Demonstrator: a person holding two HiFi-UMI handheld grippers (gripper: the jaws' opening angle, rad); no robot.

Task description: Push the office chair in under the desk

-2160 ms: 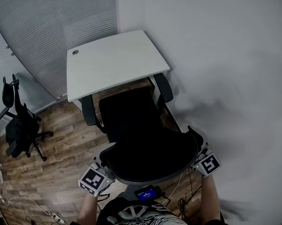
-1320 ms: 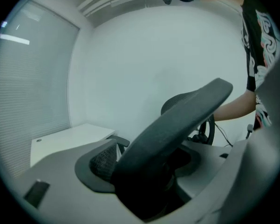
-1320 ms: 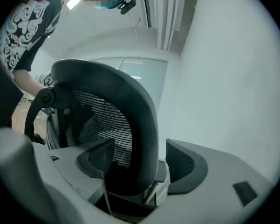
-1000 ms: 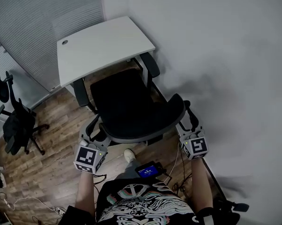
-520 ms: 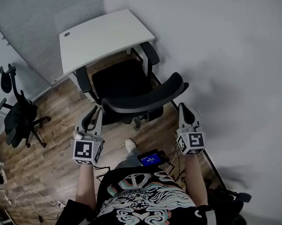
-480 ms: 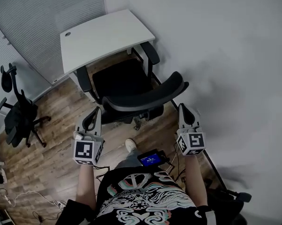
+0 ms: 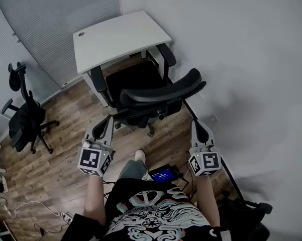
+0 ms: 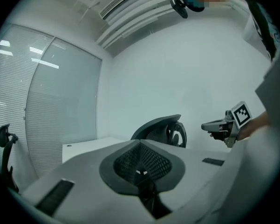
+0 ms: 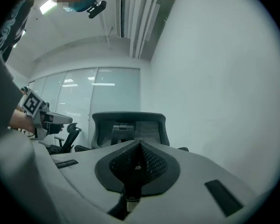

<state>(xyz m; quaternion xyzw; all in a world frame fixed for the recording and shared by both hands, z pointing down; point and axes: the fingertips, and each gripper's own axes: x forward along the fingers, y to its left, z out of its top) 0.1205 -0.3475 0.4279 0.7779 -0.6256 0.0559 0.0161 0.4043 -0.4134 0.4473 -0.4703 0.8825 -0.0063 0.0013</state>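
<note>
Office chair [image 7: 156,97], seat tucked partly under the white desk [image 7: 120,39], backrest outward — left gripper [image 7: 107,120], jaws just closed, and right gripper [image 7: 195,124] both pinched together, empty, clear of it — push seemingly done; at most a final nudge remains.

office chair [image 7: 161,92] close before desk [image 7: 120,39] | second chair [image 7: 25,119] left, well apart
</note>
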